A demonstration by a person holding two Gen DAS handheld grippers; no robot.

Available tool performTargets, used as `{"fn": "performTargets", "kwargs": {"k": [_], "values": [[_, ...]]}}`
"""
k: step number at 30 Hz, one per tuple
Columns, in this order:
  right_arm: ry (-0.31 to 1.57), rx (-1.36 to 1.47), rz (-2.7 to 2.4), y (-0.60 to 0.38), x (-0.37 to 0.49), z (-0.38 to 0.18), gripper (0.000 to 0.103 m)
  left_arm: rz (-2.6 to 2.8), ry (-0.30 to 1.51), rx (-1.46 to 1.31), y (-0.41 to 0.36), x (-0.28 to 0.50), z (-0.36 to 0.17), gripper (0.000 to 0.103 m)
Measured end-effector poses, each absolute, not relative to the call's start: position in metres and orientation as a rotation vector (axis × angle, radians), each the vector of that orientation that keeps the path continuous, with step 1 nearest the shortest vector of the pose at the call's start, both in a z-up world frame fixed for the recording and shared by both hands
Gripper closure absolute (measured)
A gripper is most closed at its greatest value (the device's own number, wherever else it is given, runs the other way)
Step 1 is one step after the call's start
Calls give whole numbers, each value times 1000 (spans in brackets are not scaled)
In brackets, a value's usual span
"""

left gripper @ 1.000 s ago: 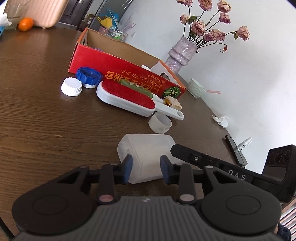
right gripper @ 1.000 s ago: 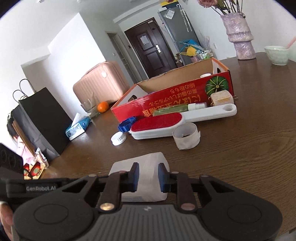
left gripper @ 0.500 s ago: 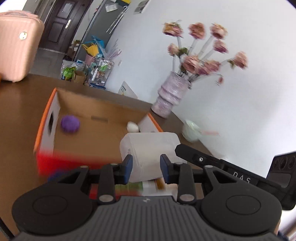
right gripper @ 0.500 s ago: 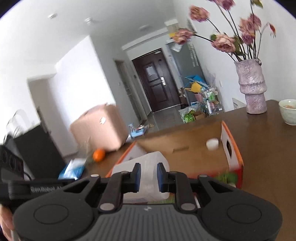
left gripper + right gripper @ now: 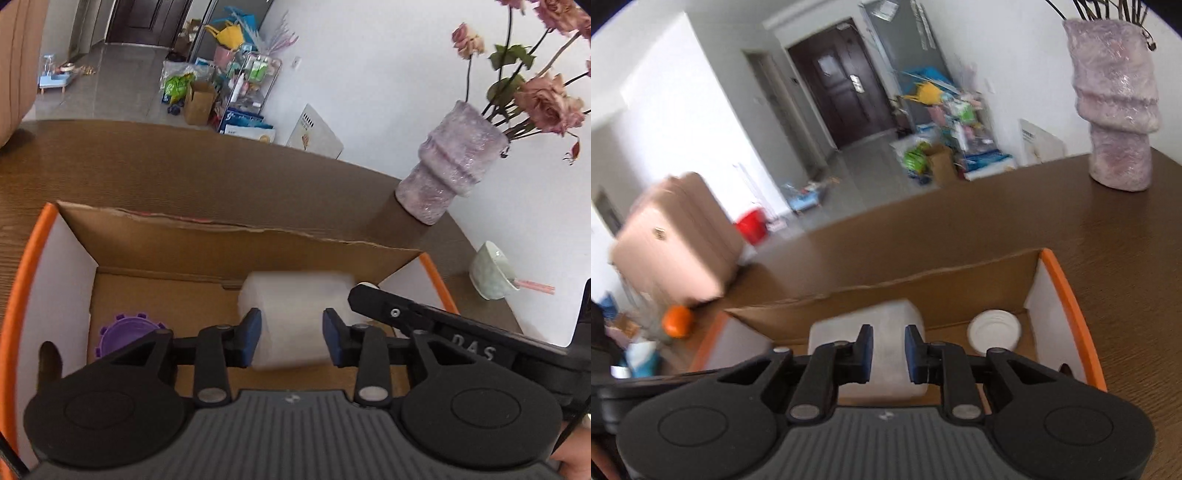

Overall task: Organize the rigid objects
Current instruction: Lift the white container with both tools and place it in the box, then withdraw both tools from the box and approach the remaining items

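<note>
Lifted off the desk a second ago, the white plastic container now hangs inside the cardboard box, low over its floor, carried by both claws at once. The left claw pinches it between its blue pads, and the right claw pinches the opposite side. Judging by this, placing is nearly done: what remains is to set it down and let go, with care not to land on the things already inside.

From the left wrist, a purple toothed cap shows on the box floor to the left of the container, and a pale bowl sits on the desk beyond the vase. From the right wrist, a white round lid lies in the far right corner, just beside the container; an orange fruit and a pink suitcase stand beyond the box.
</note>
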State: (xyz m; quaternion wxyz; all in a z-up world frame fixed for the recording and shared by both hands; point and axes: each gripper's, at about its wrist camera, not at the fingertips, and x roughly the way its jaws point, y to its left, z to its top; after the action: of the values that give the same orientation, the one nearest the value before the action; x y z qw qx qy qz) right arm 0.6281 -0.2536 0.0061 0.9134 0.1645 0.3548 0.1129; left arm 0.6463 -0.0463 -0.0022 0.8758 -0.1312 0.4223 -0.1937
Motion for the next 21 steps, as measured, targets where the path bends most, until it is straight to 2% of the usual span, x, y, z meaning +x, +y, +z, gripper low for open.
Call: {"fn": "performTargets", "kwargs": {"k": [3, 6, 8, 10, 12, 13, 15, 21], "values": [[727, 314, 221, -251, 633, 1, 83, -390, 866, -244, -46, 645, -3, 55], [702, 284, 218, -259, 625, 10, 75, -351, 818, -201, -37, 630, 10, 51], [692, 227, 231, -269, 612, 22, 64, -356, 762, -118, -30, 613, 26, 41], [686, 147, 233, -278, 596, 36, 54, -320, 705, -37, -18, 594, 44, 21], [677, 30, 229, -285, 576, 50, 34, -250, 640, 29, -3, 573, 61, 13], [666, -33, 215, -288, 563, 58, 29, -223, 621, 53, 5, 563, 68, 9], [625, -118, 184, -296, 533, 72, 10, -174, 602, 74, 23, 541, 79, 5], [564, -42, 149, -321, 472, 101, 9, -101, 556, 87, 41, 474, 98, 0]]}}
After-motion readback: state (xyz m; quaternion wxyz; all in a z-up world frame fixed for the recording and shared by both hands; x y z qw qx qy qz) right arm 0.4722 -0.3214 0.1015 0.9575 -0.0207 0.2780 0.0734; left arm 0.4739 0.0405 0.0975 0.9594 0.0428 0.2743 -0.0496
